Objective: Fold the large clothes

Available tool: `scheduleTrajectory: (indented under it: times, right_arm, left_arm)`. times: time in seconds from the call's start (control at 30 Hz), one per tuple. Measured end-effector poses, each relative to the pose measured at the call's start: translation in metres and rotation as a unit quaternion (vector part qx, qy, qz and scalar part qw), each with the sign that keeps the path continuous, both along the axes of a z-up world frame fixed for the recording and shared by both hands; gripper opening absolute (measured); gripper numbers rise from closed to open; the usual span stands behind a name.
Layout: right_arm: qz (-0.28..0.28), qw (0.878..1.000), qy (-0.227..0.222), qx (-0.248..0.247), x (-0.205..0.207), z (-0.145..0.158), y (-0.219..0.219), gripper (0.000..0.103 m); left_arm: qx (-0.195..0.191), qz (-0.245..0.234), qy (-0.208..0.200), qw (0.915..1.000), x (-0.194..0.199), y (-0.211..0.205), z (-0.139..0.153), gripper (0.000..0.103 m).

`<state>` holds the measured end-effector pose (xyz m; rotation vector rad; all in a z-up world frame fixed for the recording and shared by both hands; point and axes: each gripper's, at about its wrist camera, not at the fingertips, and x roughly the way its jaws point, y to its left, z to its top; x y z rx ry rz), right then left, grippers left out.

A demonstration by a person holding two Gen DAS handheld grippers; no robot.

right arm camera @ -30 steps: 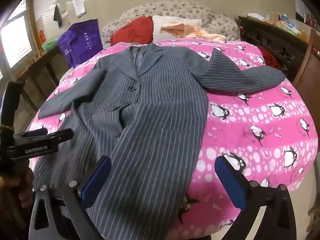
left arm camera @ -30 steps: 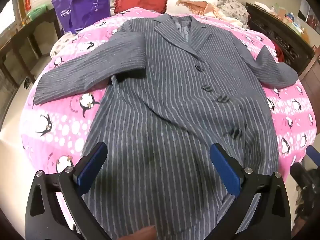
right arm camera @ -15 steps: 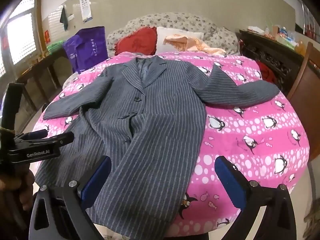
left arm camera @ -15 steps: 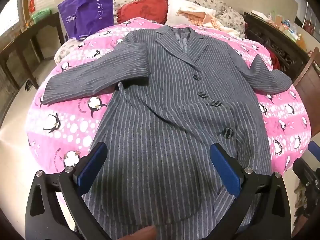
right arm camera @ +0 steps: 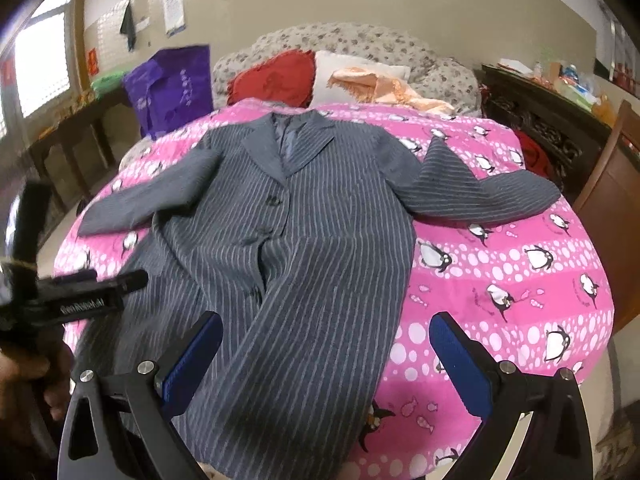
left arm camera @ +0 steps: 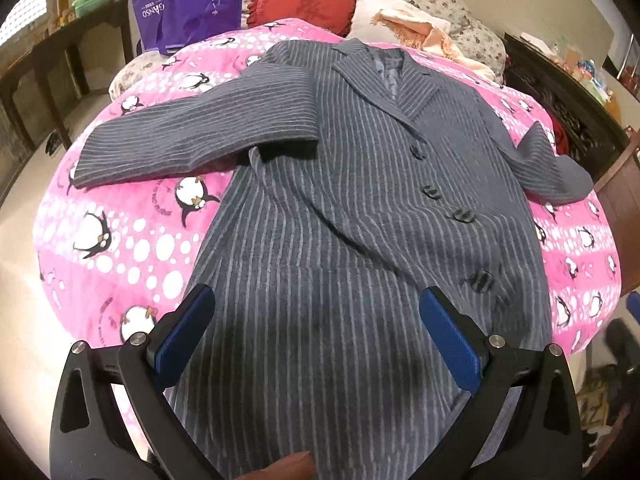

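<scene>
coat [left arm camera: 360,220] lies face up across the pink penguin bedspread [left arm camera: 132,240], filling mid-frame, sleeves spread left and right. left gripper [left arm camera: 316,340] and right gripper [right arm camera: 326,356] both hang spread wide near the hem, holding nothing. likely risk: heavy fabric slipping from a narrow pinch, or dragging the bedspread along. purple bag [left arm camera: 188,4] and red cushion [left arm camera: 304,6] crowd the upper frame by the collar; buttons [left arm camera: 432,192] may bunch a fold.

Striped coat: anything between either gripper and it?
Nothing visible. The striped coat lies spread flat on the pink penguin blanket, nothing lying on it. The left gripper and right gripper are both open, above its lower part with clear gaps.
</scene>
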<state>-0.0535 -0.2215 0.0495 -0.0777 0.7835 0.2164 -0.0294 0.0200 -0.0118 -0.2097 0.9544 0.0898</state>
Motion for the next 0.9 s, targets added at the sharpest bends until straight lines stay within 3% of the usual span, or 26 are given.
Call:
scheduleTrajectory:
  times: [0.13,0.33,0.53,0.7,0.9]
  right_arm:
    - [-0.045,0.999,-0.010,0.002,0.002,0.007,-0.005,0.102]
    - [-0.103,0.994,0.004,-0.020,0.008,0.009,-0.006,0.102]
    - [-0.136,0.991,0.004,-0.023,0.016,0.006,-0.012,0.102]
    - [-0.124,0.992,0.000,-0.023,0.026,0.012,-0.008,0.102]
    - [-0.083,0.996,0.015,-0.006,0.046,0.008,0.007,0.102]
  left_arm:
    - [0.006,-0.013,-0.005,0.9999,0.019,0.005,-0.013,0.103]
    - [-0.014,-0.027,0.012,0.9995,0.048,0.015,-0.028,0.103]
    - [0.004,-0.028,0.014,0.9995,0.058,0.022,-0.044,0.103]
    - [-0.002,-0.004,0.017,0.9998,0.050,0.034,-0.050,0.103]
    - [0.019,0.005,0.012,0.9997,0.036,0.037,-0.045,0.103]
